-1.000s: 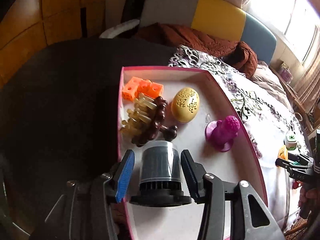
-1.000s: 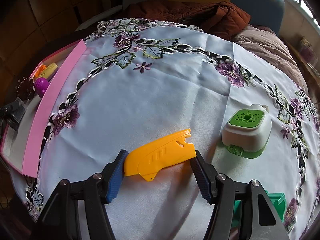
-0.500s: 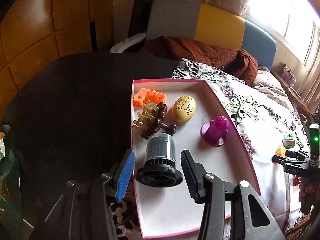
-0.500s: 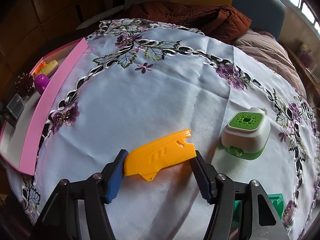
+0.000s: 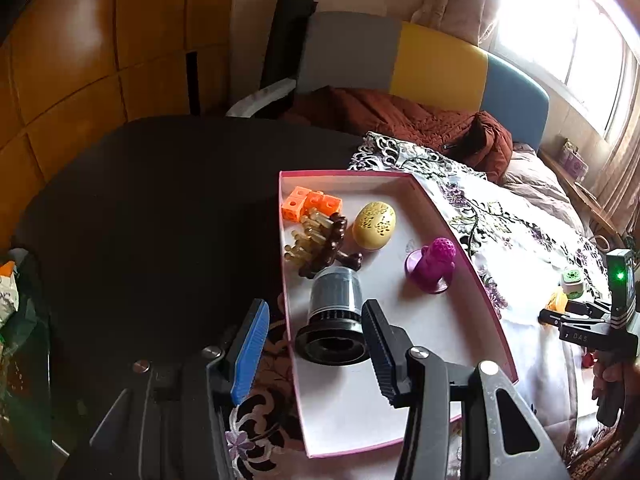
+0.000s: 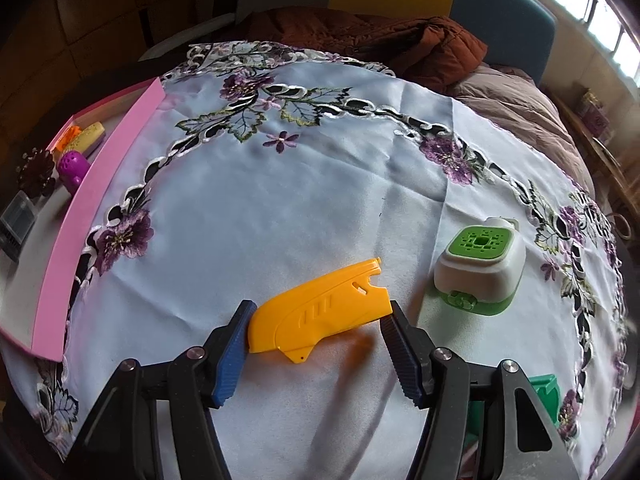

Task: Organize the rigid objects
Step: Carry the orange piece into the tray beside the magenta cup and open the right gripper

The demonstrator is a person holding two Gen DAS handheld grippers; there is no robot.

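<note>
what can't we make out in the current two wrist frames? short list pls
- Green plastic object, right wrist view: mostly hidden behind the right gripper; shape unclear.
- Yellow plastic piece, right wrist view: whether the pads press on it cannot be told.
- Small red item, left wrist view: too small, partly hidden by the other gripper.
- Pink-rimmed tray, left wrist view: near corner covered by the left gripper.
</note>
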